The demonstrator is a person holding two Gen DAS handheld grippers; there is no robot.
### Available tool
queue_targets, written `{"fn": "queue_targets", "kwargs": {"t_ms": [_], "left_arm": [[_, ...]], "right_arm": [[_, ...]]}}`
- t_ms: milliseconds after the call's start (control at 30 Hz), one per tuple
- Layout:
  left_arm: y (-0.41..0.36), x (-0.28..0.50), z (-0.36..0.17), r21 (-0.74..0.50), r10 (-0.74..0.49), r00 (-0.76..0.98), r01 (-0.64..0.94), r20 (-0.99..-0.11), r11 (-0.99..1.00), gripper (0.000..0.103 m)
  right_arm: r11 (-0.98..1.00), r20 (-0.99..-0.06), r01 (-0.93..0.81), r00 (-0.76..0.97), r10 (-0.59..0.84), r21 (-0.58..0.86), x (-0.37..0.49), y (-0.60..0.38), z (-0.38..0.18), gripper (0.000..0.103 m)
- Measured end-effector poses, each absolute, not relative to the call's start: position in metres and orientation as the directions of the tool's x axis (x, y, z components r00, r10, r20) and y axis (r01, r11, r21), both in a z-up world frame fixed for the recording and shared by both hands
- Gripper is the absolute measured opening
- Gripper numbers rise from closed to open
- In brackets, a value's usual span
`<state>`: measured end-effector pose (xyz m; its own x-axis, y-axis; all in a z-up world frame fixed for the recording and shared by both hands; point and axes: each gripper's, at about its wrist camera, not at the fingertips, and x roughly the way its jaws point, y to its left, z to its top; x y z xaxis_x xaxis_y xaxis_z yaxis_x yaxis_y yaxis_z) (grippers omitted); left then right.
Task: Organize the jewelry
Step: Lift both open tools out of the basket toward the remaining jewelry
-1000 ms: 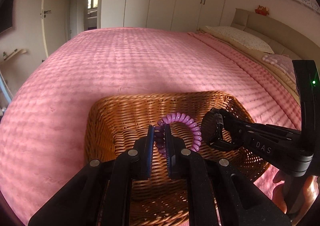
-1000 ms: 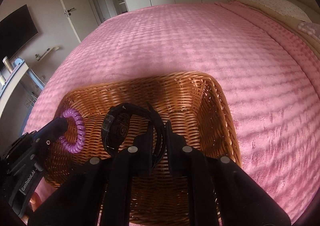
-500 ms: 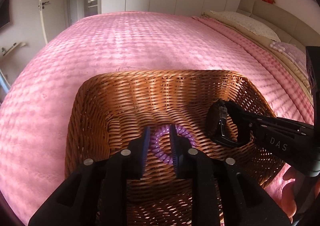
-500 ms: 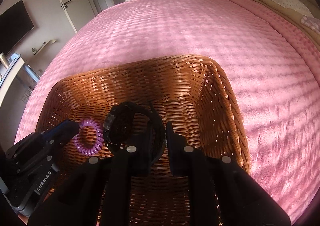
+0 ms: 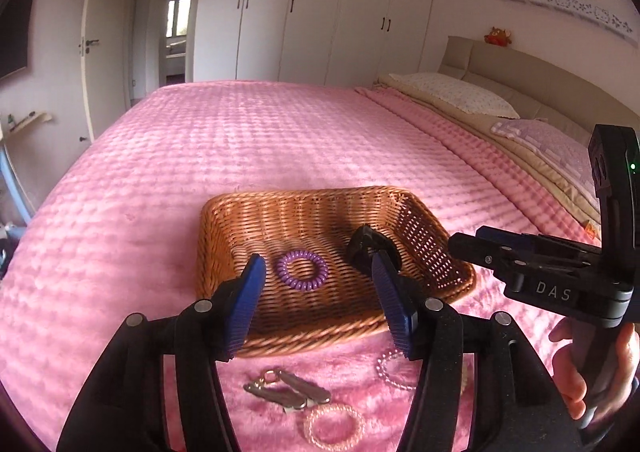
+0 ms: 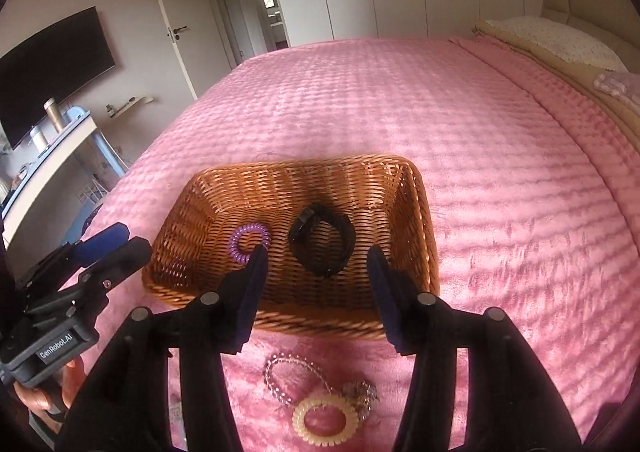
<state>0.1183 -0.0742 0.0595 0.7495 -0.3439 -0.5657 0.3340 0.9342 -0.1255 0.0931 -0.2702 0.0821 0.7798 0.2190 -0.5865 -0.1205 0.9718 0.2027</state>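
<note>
Both grippers' fingers (image 5: 256,288) spread, empty.

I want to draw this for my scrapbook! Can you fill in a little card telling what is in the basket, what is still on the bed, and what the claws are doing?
Basket: brown woven wicker basket on pink bedspread
Inside basket: purple spiral hair tie; black wristwatch
Still on bed: cream spiral hair tie; silver bead bracelet; metal keys; pink bead bracelet
Left claw: open, empty, jaws just opened
Right claw: open, empty, jaws just opened
</note>
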Motion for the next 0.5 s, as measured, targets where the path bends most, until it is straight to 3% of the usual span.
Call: {"fn": "queue_targets", "kwargs": {"t_ms": [267, 500], "left_arm": [[-0.062, 0.042, 0.070, -0.113, -0.354, 0.775, 0.349, -0.524, 0.930, 0.061], [-0.048, 0.007, 0.028, -0.165, -0.356, 0.718, 0.324, -0.598, 0.931, 0.061]], "right_arm": [[0.979, -0.507, -0.154, 0.838, 0.200, 0.133, 0.023, -0.269, 0.076, 0.048], [0.987, -0.499, -0.121, 0.852, 0.159, 0.107, -0.002, -0.272, 0.032, 0.048]]}}
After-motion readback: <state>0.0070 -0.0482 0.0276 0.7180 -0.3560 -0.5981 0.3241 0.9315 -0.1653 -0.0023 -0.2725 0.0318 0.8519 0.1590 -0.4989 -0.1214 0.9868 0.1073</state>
